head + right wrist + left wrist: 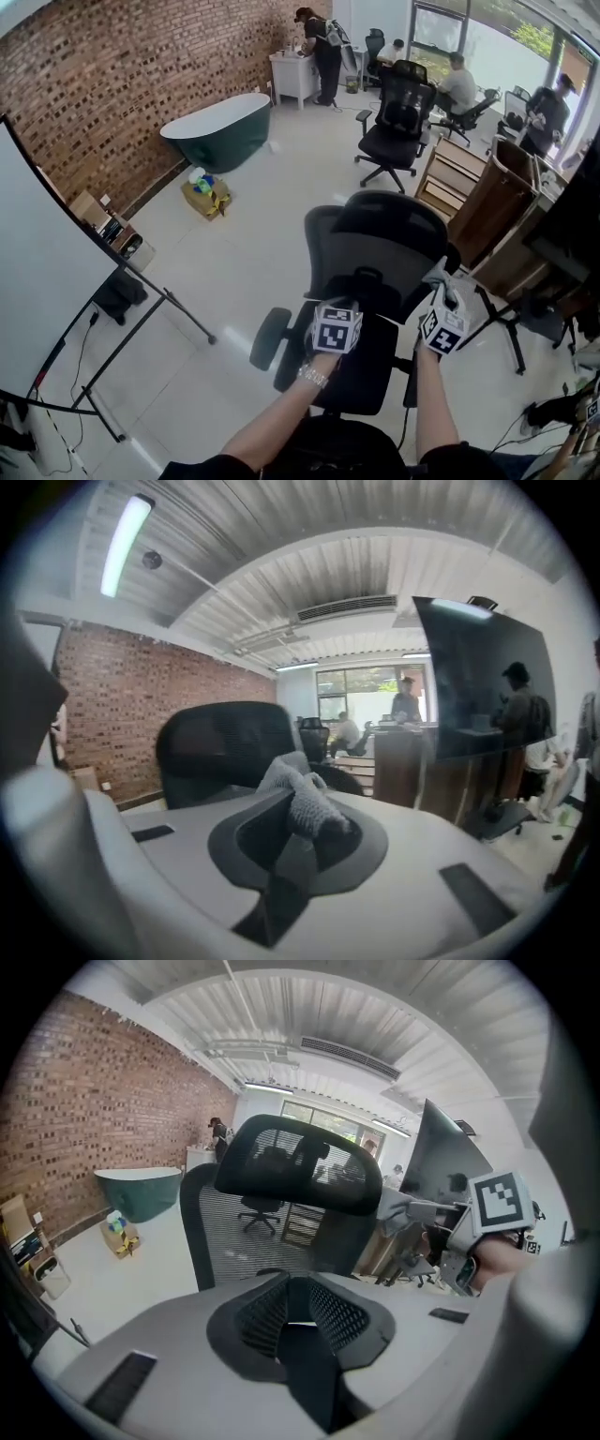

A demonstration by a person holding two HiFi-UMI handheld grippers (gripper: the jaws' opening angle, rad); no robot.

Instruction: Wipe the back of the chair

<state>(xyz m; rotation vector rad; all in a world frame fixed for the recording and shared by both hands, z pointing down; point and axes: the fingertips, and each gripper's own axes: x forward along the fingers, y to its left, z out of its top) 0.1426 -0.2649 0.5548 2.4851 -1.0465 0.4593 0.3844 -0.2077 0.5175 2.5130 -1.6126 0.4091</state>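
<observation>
Head view: black mesh office chair [380,246] stands just ahead on the floor, its back facing the person. Left claw [343,302] hovers at mid-back, right claw [441,289] at the back's right edge with a grey cloth [439,275]. Left gripper view: left claw [289,1299] narrowly spread, nothing between; headrest and mesh back of the chair [234,1241] fill the view, cloth [405,1209] just beside the headrest's right side. Right gripper view: right claw [302,829] pinching the bunched cloth [305,801], chair [223,747] near and to the left, contact unclear. Looks like the approach, wiping about to start. Next move needs the cloth pressed flat on the back and swept across, left claw possibly steadying the chair.
</observation>
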